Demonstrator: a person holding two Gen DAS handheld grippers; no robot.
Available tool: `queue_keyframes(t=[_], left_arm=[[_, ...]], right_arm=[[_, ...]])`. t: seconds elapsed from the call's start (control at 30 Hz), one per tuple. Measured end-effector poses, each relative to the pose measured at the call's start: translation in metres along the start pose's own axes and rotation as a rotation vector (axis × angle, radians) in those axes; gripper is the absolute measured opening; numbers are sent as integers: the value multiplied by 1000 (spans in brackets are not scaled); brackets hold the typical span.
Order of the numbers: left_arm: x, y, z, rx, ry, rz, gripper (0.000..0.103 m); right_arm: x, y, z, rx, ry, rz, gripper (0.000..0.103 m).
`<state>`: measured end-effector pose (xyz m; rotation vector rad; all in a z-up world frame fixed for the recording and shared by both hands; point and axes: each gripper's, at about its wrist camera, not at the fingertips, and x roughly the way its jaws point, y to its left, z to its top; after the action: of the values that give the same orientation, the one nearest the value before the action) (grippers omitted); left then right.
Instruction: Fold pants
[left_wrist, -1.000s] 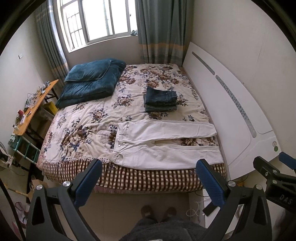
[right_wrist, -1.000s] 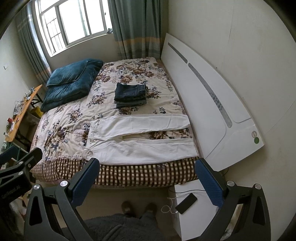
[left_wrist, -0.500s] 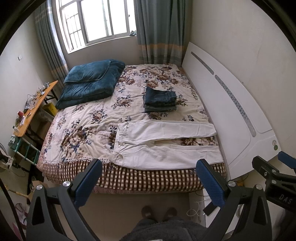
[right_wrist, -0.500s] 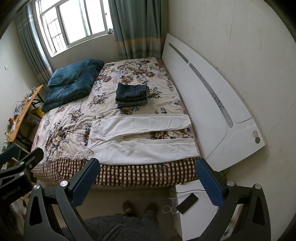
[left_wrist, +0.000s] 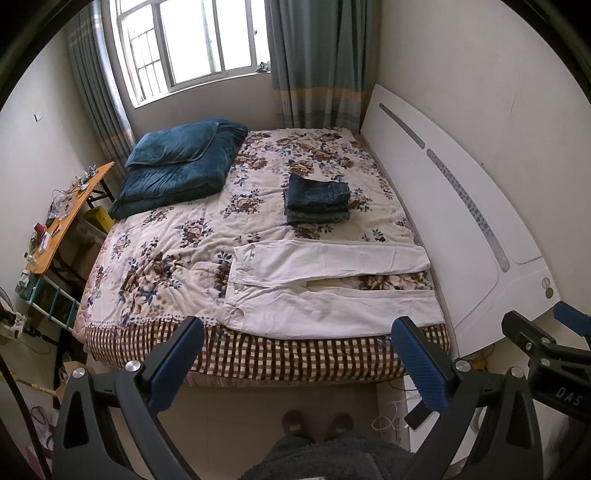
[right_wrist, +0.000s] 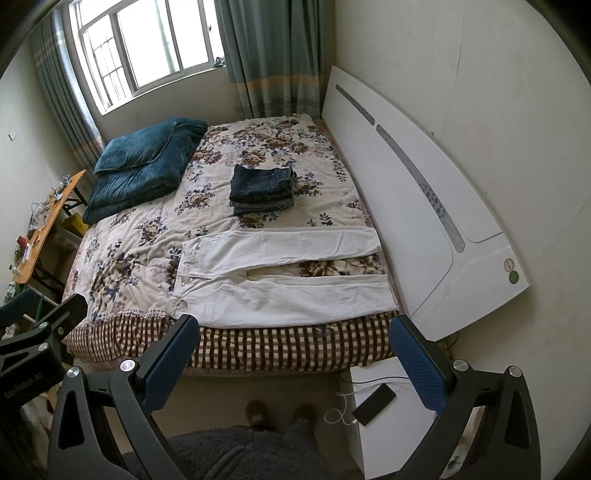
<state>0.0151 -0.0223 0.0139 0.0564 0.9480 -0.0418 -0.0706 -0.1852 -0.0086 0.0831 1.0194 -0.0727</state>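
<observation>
White pants (left_wrist: 325, 284) (right_wrist: 280, 280) lie flat along the near edge of the bed, waist to the left, both legs stretched right with a narrow gap between them. My left gripper (left_wrist: 297, 343) hangs open well in front of the bed, above the floor, nothing between its blue pads. My right gripper (right_wrist: 295, 341) is open too, held at about the same height, clear of the pants. Each gripper shows at the edge of the other's view.
A stack of folded dark jeans (left_wrist: 317, 199) (right_wrist: 262, 188) sits mid-bed behind the pants. A blue folded quilt (left_wrist: 177, 166) lies far left. White headboard (left_wrist: 461, 221) at right. A white nightstand (right_wrist: 402, 413) carries a phone. Orange desk (left_wrist: 62, 221) at left. A person's feet (right_wrist: 280, 410) stand below.
Both views have shifted only slightly, with the bed sitting a touch lower in frame. The pants have not moved and both grippers remain open.
</observation>
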Motion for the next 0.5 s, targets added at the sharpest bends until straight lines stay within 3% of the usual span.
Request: queue_keyframes(t=[0.5], left_arm=[[8, -11, -1, -17, 13, -3, 103]], right_arm=[[5, -7, -4, 6, 24, 12, 103]])
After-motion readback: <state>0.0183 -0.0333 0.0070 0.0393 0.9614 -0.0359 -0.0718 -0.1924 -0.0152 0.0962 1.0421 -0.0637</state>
